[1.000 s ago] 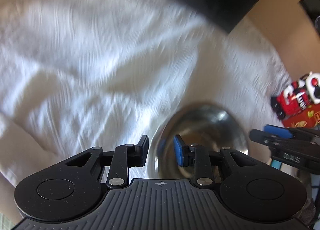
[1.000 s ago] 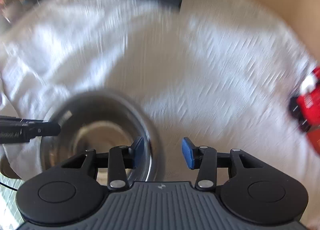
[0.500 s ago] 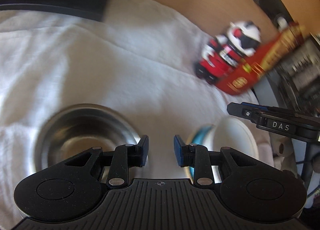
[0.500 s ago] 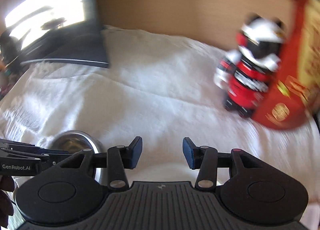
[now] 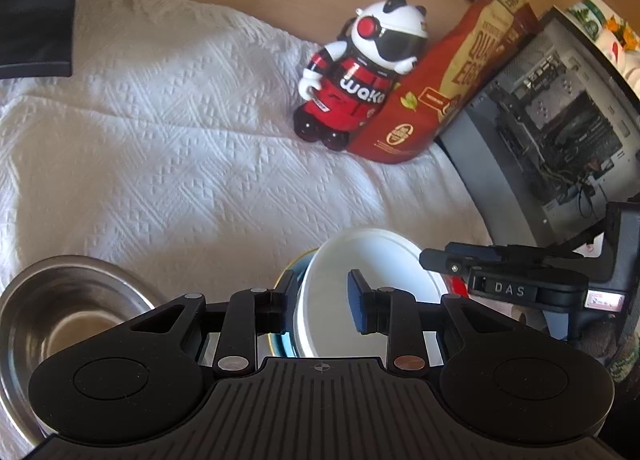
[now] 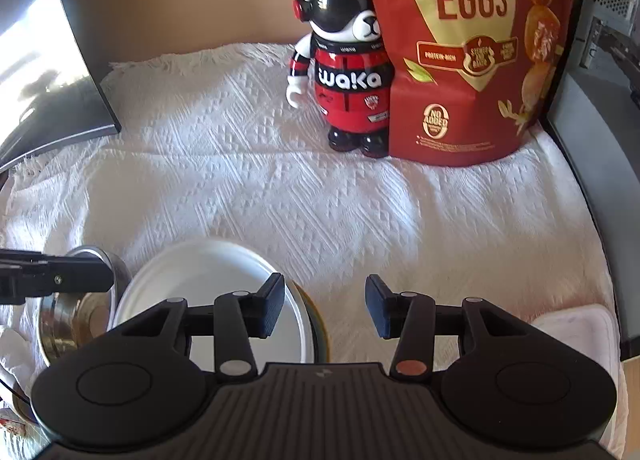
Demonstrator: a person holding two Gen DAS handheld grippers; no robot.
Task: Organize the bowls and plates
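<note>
Left tongs: apart, nothing between the pads; they hang over the near edge of the white plate, and the right pad shows in front of its white surface.
Right tongs: apart and empty, above the cloth just right of the plates.
White plate: lies on top of a plate with a blue rim, near the front edge of the cloth.
Steel bowl: stands upright and empty on the cloth, just left of the plates.
White cloth: patterned, covers the counter.
Bear figure: red, white and black, stands at the back, touching the red snack bag.
Computer case: open side, at the right edge.
</note>
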